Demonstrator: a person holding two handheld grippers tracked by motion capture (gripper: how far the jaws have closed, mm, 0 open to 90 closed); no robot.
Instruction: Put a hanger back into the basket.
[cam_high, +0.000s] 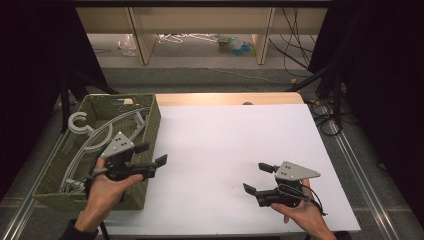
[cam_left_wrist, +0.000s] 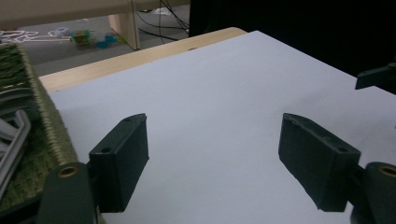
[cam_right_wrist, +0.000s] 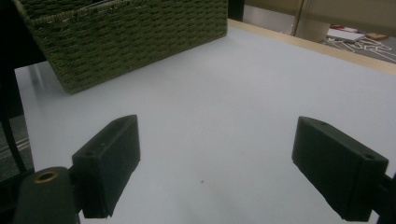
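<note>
a: what's laid out, biggest first?
b: white table (cam_high: 235, 150), then the green woven basket (cam_high: 150, 125) at its left edge, grey hangers (cam_high: 95, 135) inside.
a: and the tools?
b: left gripper (cam_high: 154, 155) at the basket's rim, right gripper (cam_high: 256, 177) over bare table, both spread wide, empty.

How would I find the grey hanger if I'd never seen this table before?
Look at the white table, then at the green woven basket at its left edge. The grey hanger lies inside it, on top of other pale hangers. Its round open hook, sticking up near the basket's far left corner, sets it apart from the weave around it.
</note>
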